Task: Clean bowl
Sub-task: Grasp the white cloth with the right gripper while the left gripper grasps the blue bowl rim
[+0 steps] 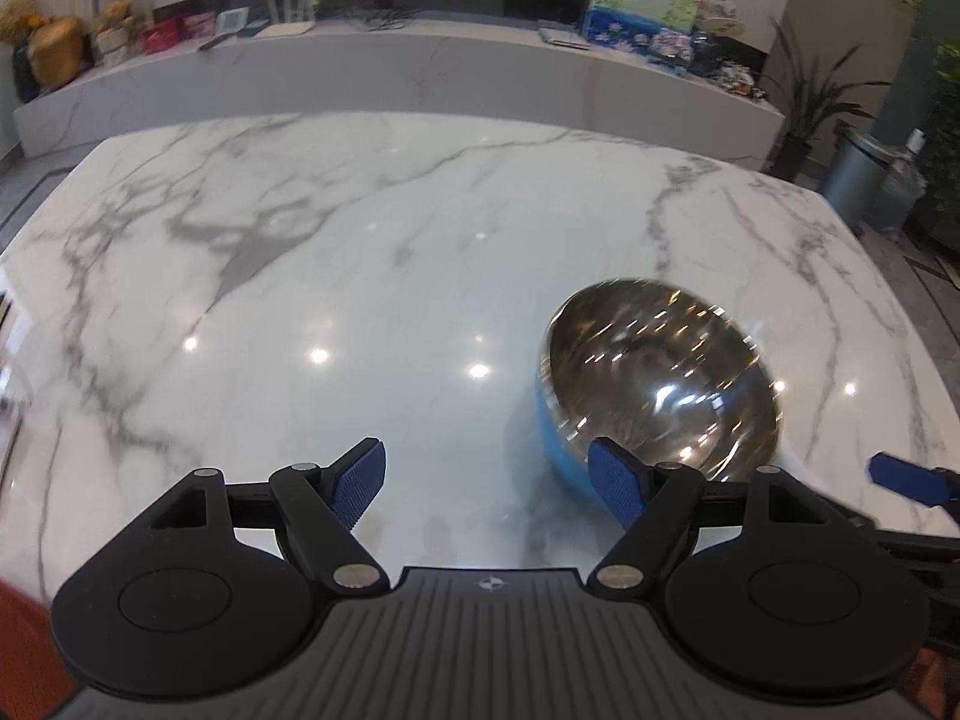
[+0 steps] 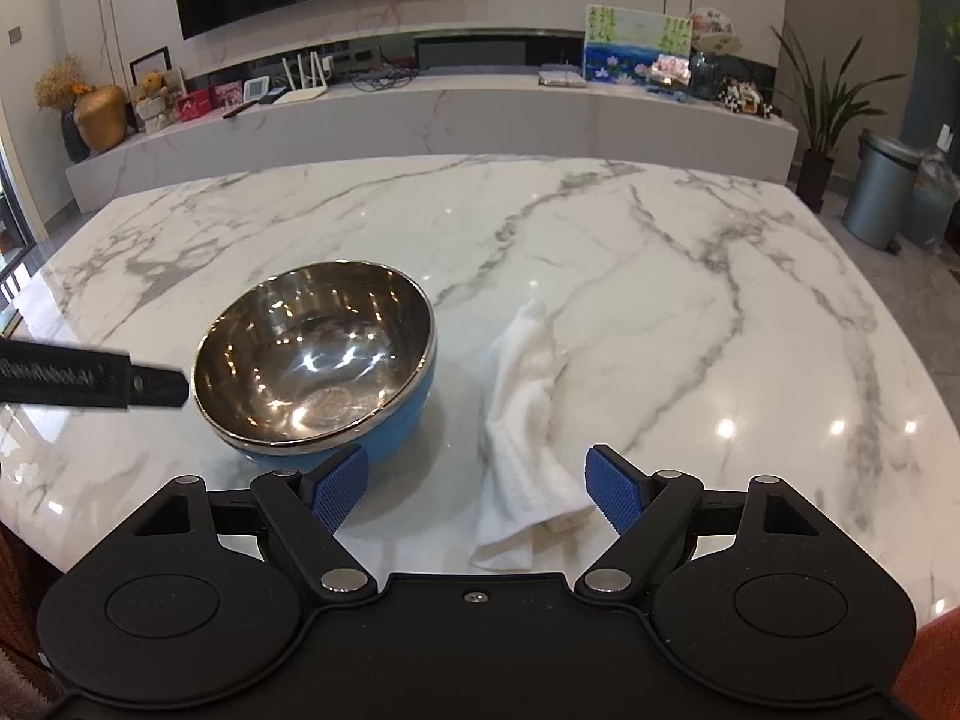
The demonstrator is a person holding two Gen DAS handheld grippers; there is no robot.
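Note:
A bowl (image 2: 315,360), shiny steel inside and blue outside, stands on the marble table (image 2: 660,252). A crumpled white cloth (image 2: 528,438) lies just right of it. My right gripper (image 2: 477,489) is open and empty, low over the table, with the near end of the cloth between its blue pads. In the left wrist view the bowl (image 1: 654,384) is ahead to the right, blurred. My left gripper (image 1: 489,489) is open and empty; its right pad (image 1: 615,489) overlaps the bowl's near rim in the view. The left gripper's black tip (image 2: 156,387) shows left of the bowl.
Beyond the table runs a long marble TV bench (image 2: 480,114) with a router, pictures, a vase and ornaments. A metal bin (image 2: 882,192) and a potted plant (image 2: 822,114) stand on the floor at the right. A blue pad of the right gripper (image 1: 900,477) shows at the right edge.

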